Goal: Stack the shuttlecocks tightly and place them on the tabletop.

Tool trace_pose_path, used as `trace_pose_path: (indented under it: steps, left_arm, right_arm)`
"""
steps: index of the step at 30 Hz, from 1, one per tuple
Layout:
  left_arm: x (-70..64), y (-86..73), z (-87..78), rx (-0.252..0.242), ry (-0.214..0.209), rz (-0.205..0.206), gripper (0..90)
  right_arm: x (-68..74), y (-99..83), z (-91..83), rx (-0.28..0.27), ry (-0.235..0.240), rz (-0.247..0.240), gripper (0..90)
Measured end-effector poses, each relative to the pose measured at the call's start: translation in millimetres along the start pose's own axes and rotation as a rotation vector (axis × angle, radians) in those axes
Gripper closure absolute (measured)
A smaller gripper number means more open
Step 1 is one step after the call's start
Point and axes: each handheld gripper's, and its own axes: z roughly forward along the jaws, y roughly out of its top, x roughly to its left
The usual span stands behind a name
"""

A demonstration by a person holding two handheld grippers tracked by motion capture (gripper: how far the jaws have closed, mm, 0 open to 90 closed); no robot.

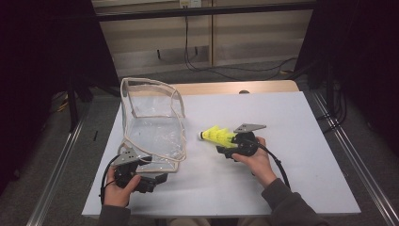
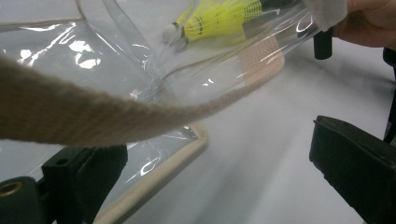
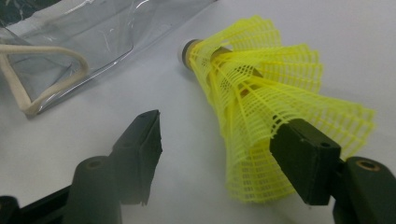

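Note:
A yellow plastic shuttlecock point(image 1: 217, 135) lies on the white table point(image 1: 291, 141), cork end pointing left toward a clear plastic bag point(image 1: 153, 127) with beige trim. My right gripper point(image 1: 227, 144) is open around its skirt. In the right gripper view the shuttlecock point(image 3: 261, 93) rests against the right-hand jaw, while the other jaw stands well apart from it. My left gripper point(image 1: 153, 173) is open at the bag's near edge. In the left gripper view the beige strap point(image 2: 70, 116) crosses just above the jaws, and the bag's trimmed edge runs beside the left-hand jaw.
The bag point(image 3: 93, 37) stands partly upright with its mouth raised at the back. Bare table lies right of and behind the shuttlecock. The person's right hand point(image 2: 369, 23) shows beyond the bag. Metal rails flank the table and cables lie on the floor behind it.

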Motion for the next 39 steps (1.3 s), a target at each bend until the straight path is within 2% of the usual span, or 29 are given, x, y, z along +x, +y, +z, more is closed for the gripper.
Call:
trace_pose_path:
  steps: [6, 9, 19, 28, 39]
  left_arm:
    - [0.2, 0.1, -0.4, -0.002, 0.001, -0.001, 4.3]
    - [0.3, 0.0, -0.2, -0.001, -0.001, 0.001, 4.3]
    - [0.4, 0.0, -0.4, -0.003, 0.000, -0.002, 4.3]
    - [0.7, 0.0, -0.9, -0.004, 0.000, -0.005, 4.3]
    - [0.5, -0.1, -0.8, -0.003, -0.002, -0.005, 4.3]
  right_arm:
    - [0.0, -0.1, 4.9, 0.002, -0.001, 0.028, 29.0]
    - [1.2, 1.4, 6.2, -0.007, -0.004, 0.021, 29.3]
    - [3.1, 2.8, 12.5, -0.014, -0.009, 0.038, 33.8]
    - [3.5, 5.3, 16.1, -0.023, -0.014, 0.034, 35.0]
    - [5.1, 7.6, 19.4, -0.038, -0.032, 0.034, 42.7]
